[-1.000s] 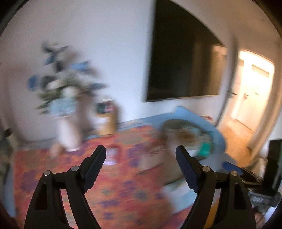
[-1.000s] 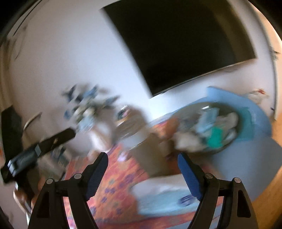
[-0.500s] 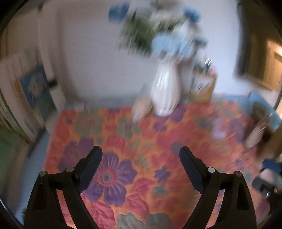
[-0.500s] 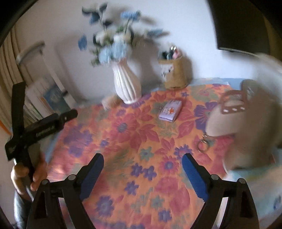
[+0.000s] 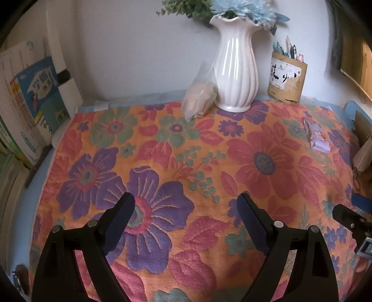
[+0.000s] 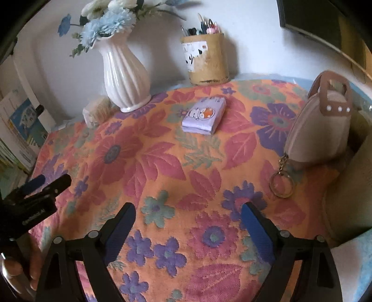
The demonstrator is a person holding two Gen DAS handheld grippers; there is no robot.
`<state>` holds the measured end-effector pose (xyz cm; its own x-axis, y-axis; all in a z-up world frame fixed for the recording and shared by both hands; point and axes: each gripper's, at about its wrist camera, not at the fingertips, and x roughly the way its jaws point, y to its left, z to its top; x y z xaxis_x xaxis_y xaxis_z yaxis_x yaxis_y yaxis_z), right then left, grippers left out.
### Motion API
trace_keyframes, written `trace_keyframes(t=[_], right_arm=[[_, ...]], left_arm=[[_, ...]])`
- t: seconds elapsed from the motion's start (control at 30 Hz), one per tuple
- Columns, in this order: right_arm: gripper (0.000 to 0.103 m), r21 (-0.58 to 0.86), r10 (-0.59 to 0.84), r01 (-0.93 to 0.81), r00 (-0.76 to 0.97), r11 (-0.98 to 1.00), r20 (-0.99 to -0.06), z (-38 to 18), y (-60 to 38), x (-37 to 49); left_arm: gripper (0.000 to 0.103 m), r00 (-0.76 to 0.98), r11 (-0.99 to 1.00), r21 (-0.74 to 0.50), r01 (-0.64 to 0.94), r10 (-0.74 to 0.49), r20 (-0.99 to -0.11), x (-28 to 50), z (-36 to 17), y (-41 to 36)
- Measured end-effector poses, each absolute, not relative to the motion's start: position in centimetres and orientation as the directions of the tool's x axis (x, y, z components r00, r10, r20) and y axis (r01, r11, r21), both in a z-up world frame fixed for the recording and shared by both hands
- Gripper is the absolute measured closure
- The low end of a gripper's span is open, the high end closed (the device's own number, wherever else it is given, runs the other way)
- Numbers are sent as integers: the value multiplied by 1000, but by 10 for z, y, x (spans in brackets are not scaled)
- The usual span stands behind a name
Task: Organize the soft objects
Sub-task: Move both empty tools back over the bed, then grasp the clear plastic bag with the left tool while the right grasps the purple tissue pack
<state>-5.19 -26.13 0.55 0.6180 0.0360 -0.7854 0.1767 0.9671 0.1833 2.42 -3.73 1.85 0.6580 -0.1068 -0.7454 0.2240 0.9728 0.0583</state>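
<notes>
**Two empty grippers over a floral cloth**

Books (image 5: 34, 102) stand upright at the nine o'clock edge of the left wrist view, against the wall. Spread across the table is the floral cloth (image 5: 186, 162), orange with purple, red and green blooms. Over its near part hangs the left gripper (image 5: 186, 216), jaws spread wide and nothing between them, its tips above a large purple flower.

At about twelve o'clock a clear bag (image 5: 200, 100) of pale contents leans against the white ribbed vase (image 5: 234, 69), which holds blue flowers (image 5: 241, 9) and stands at the far edge of the cloth. Just right of the vase, at one o'clock, is a tan pen holder (image 5: 287, 79) filled with pens.

The purple tissue pack (image 6: 204, 116), a soft thing of the task, lies flat on the cloth at twelve o'clock in the right wrist view, near the pen holder and well apart from both grippers. The right gripper (image 6: 188, 223) hangs over small purple flowers, its jaws opening with only cloth showing between them.

At two o'clock in that view a beige pouch (image 6: 318, 130) with a brown handle stands on the cloth's right edge, with a metal key ring (image 6: 281, 183) on a short chain lying on the cloth beside it.
</notes>
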Motion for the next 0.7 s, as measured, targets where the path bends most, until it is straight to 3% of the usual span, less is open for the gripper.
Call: trace_keyframes(t=[0.1,0.2,0.3,0.43,0.7], right_arm=[[0,161,44,168,545,973,-837,5,-257,-39],[0,137,50,166,447,976,-893,8,-255,-26],[0,261,132,220,470,940,-873,17,-272,-12],[0,279,84,326,504,903,-860,18,-295,21],[0,99,-114,337,559,936,-821,6,-285,59]], left_arm=[[15,602,977,56,208,-83,-795,32,15,-35],[15,504,973,43,227,-79,-860,37,16,-35],[15,535,969,22,247,-117,-837,39,44,-33],[10,585,951,10,309,-182,-791,72,69,-45],[11,646,961,71,268,-124,-753,151,26,-67]])
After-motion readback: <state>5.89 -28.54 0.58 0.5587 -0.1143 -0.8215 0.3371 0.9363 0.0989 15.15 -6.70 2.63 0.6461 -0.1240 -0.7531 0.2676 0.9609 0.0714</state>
